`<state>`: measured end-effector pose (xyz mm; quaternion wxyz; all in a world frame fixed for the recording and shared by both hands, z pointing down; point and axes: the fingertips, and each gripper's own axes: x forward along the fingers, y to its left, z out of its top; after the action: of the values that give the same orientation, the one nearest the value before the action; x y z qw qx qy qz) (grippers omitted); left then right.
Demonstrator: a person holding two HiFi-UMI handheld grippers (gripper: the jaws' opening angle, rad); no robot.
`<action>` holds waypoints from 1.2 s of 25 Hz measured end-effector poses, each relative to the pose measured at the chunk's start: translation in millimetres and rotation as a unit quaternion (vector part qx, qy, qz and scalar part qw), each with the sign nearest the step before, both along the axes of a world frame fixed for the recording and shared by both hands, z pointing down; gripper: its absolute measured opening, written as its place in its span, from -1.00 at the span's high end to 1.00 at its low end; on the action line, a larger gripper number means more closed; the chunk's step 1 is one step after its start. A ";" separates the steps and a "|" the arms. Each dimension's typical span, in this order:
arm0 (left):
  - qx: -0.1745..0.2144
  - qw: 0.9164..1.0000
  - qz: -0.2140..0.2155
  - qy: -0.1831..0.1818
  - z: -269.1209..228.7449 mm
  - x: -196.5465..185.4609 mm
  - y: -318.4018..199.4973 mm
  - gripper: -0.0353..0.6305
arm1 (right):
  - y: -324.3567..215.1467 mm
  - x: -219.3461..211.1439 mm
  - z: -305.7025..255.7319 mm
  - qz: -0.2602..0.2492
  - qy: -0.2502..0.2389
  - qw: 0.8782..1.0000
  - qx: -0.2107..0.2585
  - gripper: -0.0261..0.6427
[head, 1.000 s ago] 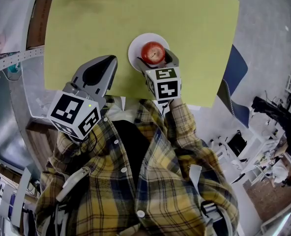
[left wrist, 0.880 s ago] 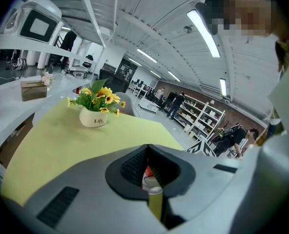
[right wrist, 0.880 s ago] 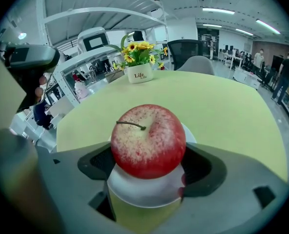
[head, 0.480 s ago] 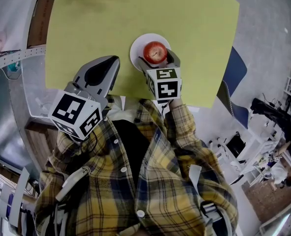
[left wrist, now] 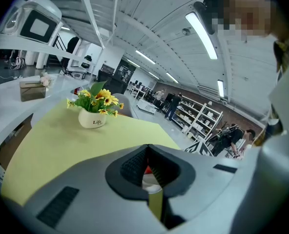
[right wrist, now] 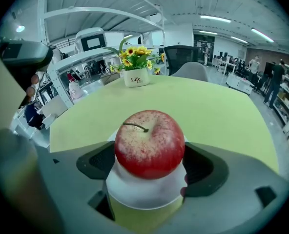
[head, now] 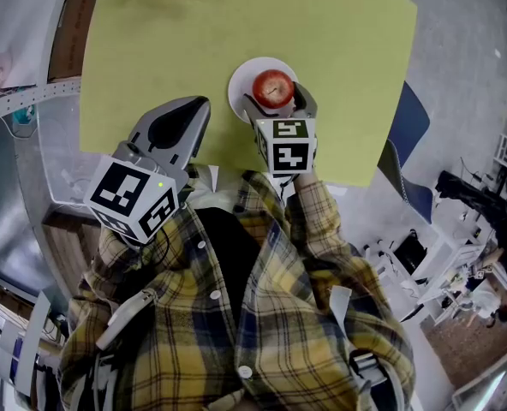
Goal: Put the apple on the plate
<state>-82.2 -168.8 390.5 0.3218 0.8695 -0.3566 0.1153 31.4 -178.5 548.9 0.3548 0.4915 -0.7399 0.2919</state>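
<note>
Head view: your right tool (head: 276,101) reaches over the near edge of the green bench (head: 151,50), and its 2 jaws hug the red apple (head: 272,86), 1 on each side. The apple is over the white plate (head: 240,82), toward the plate's right half. Your left tool (head: 193,107) hangs at the bench's near edge, well to the left of the plate, jaws pressed together with nothing in them. Your plaid shirt (head: 236,315) fills the lower part of the view.

Left gripper view: the left tool (left wrist: 147,149) shows its 2 jaws meeting at the tips, pinching nothing. Through the narrow slit behind them you glimpse a bit of red and white. A white flowerpot (left wrist: 92,120) with yellow blooms stands far across the bench (left wrist: 61,140).

Right gripper view: the right tool (right wrist: 148,177) is pinching the apple (right wrist: 149,143), dark pads against both flanks, stem up. The plate (right wrist: 144,191) lies right beneath it; whether the apple touches it, you cannot tell. The flowerpot (right wrist: 136,77) stands at the far side.
</note>
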 end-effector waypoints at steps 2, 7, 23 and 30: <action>0.001 1.000 0.001 0.001 0.3 -1.0 0.6 0.87 | -0.2 0.9 -0.6 0.006 0.000 1.000 0.002 -0.28; 0.004 1.000 0.002 0.002 -1.3 -2.7 1.4 0.87 | -0.7 5.9 -5.3 0.019 0.002 1.000 0.018 -0.28; 0.039 0.999 0.022 0.025 -27.2 12.0 -5.4 0.87 | -1.3 4.6 -96.2 0.072 -0.094 0.988 0.096 -0.27; 0.070 0.996 0.029 0.038 -58.5 21.5 -13.9 0.87 | -5.8 -0.2 -163.1 0.084 -0.177 0.969 0.150 -0.27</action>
<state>-60.7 -182.6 331.9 0.2701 0.9035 -0.3263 0.0661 31.2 -184.3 385.8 0.1146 0.5400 -0.7824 0.2884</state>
